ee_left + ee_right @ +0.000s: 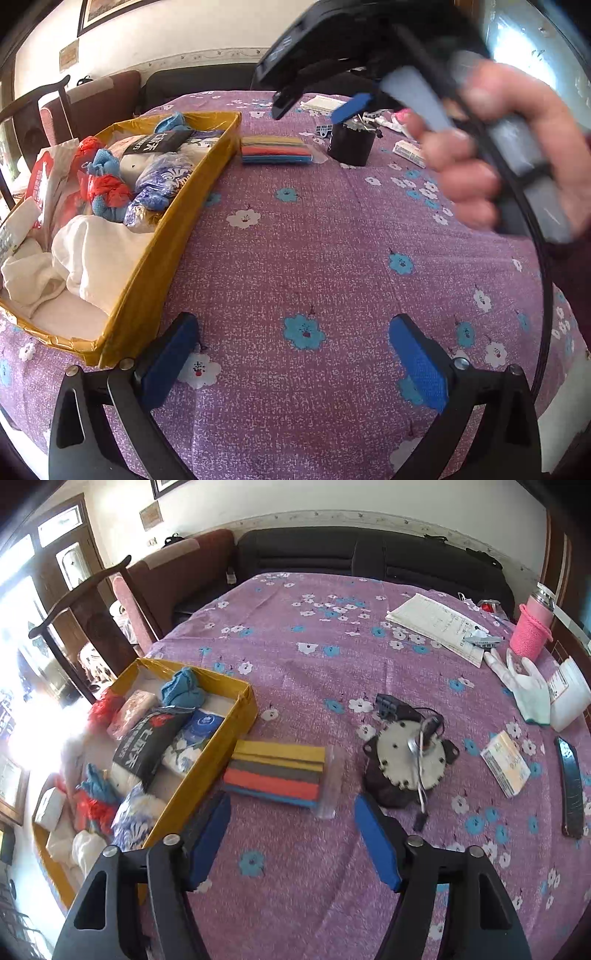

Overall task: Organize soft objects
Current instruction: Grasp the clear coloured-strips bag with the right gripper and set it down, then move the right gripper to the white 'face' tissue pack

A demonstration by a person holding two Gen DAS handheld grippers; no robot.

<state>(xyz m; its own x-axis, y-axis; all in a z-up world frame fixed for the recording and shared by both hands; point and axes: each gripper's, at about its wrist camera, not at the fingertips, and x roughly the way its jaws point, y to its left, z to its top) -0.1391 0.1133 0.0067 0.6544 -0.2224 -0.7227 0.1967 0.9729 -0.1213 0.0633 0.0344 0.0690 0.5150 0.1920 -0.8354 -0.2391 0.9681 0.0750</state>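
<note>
Purple floral desk (332, 657): striped sponge pack (277, 777) in clear wrap lies just beside the yellow box (207, 771); left gripper (295, 354) and right gripper (291, 834) fingers wide, empty.

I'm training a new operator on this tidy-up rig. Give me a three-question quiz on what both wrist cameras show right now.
1. True or false: the right claw is clamped on the sponge pack.
2. Where does the sponge pack lie relative to the yellow box? A) inside it B) on the cloth beside it C) under the glove
3. Fill in: the left claw is ____, holding nothing.

Key: 1 false, it is open and short of the pack; 2 B; 3 open.
</note>
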